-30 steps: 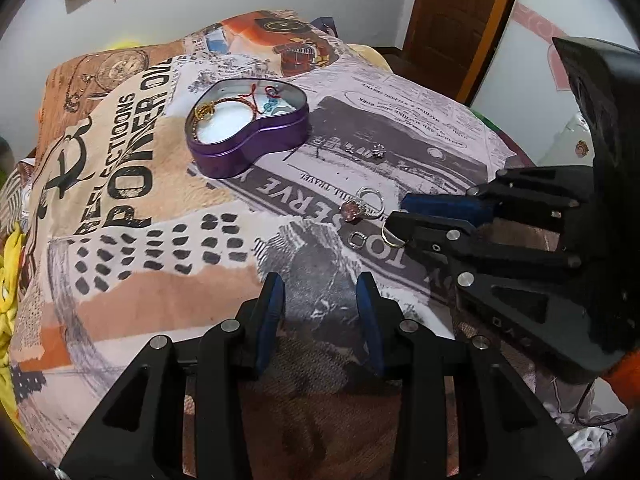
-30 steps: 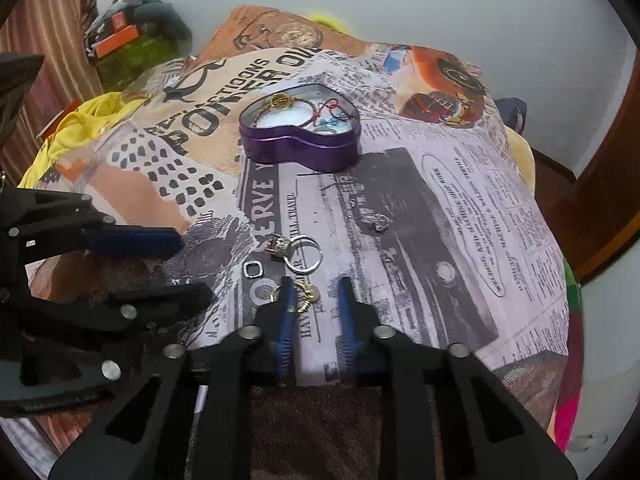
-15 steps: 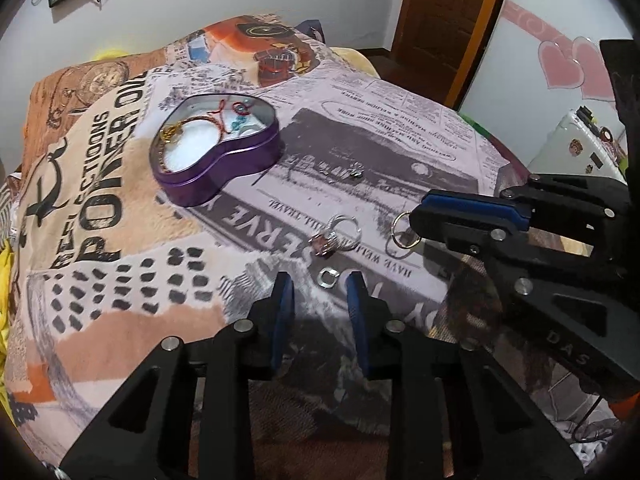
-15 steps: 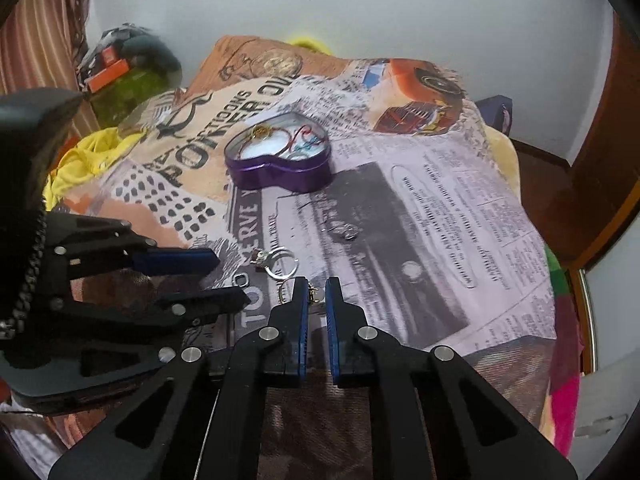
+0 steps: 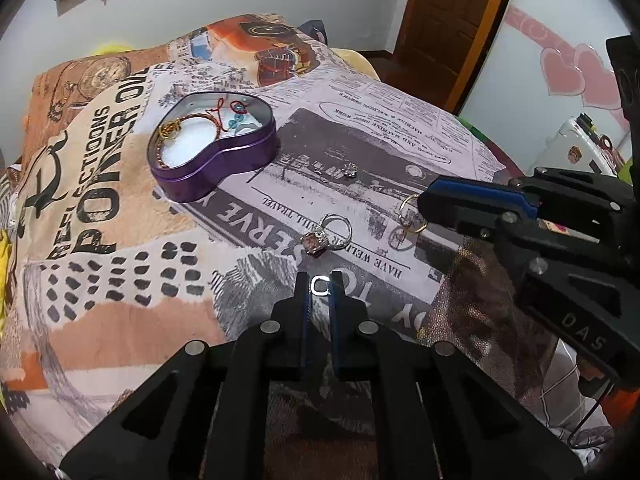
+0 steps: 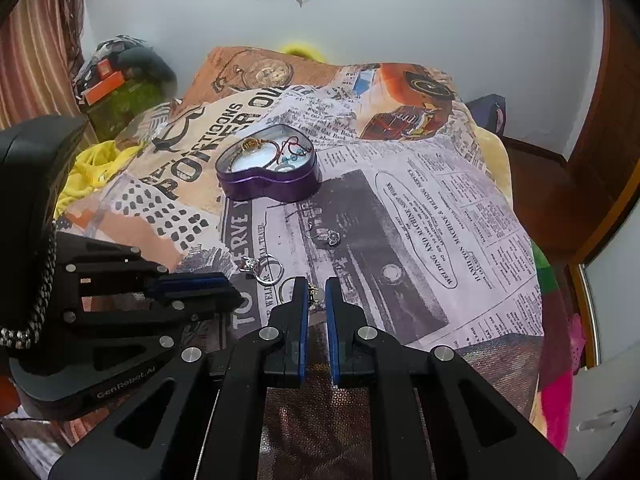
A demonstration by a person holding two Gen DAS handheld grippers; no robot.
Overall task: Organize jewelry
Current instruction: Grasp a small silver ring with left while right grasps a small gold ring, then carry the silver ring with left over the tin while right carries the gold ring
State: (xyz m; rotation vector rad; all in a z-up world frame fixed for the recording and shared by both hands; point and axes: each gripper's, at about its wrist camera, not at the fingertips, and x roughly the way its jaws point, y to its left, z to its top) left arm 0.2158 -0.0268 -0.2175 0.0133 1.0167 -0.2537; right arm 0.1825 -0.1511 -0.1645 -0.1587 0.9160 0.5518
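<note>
A purple heart-shaped tin (image 5: pixel 212 160) holding a gold bracelet and beads sits open on the printed blanket; it also shows in the right wrist view (image 6: pixel 268 178). My left gripper (image 5: pixel 320 286) is shut on a small silver square ring (image 5: pixel 320 285). My right gripper (image 6: pixel 315 294) is shut on a gold ring (image 5: pixel 408 214) and holds it just above the blanket; in its own view the ring (image 6: pixel 286 288) pokes out beside the left finger. A silver ring with a pink stone (image 5: pixel 326 234) and a small silver earring (image 5: pixel 350 170) lie loose on the blanket.
The printed blanket (image 5: pixel 100 216) covers a bed. A wooden door (image 5: pixel 444 12) stands at the back right. Yellow cloth (image 6: pixel 88 176) and a dark bag (image 6: pixel 120 68) lie off the bed's left side. A white wall is behind.
My left gripper moved forward and closed on the small silver ring. My right gripper closed on the gold ring and lifted it a little.
</note>
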